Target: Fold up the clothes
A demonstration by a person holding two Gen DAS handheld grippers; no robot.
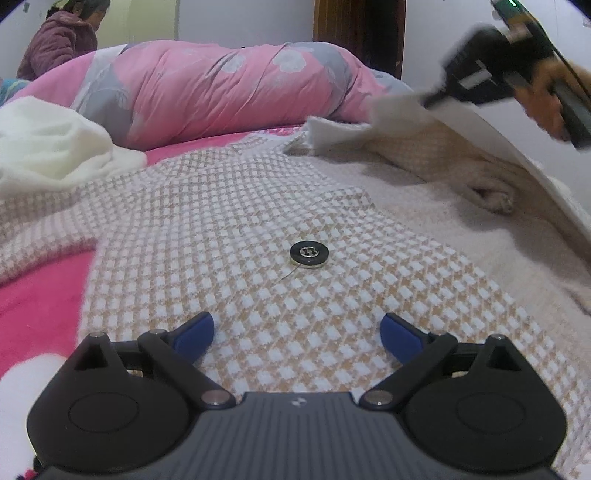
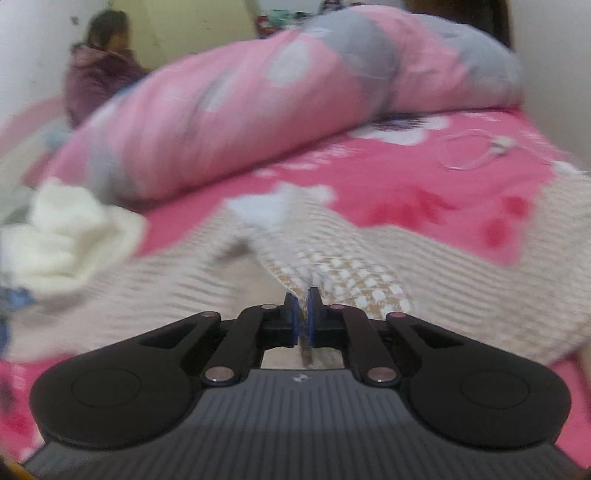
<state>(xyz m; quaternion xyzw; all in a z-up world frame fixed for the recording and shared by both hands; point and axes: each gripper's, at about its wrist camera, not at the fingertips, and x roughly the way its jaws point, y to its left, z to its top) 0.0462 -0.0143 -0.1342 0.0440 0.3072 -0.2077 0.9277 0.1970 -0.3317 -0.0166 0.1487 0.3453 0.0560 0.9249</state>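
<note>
The right tool (image 2: 302,308) pinches the checked garment's (image 1: 258,229) edge — seemingly the front panel — and should carry it over flat, while the left tool (image 1: 297,332) hovers spread.

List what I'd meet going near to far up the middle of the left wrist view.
left gripper, jaws open → checked coat → black button → strip of pink bedsheet → rolled pink quilt → wall.
</note>
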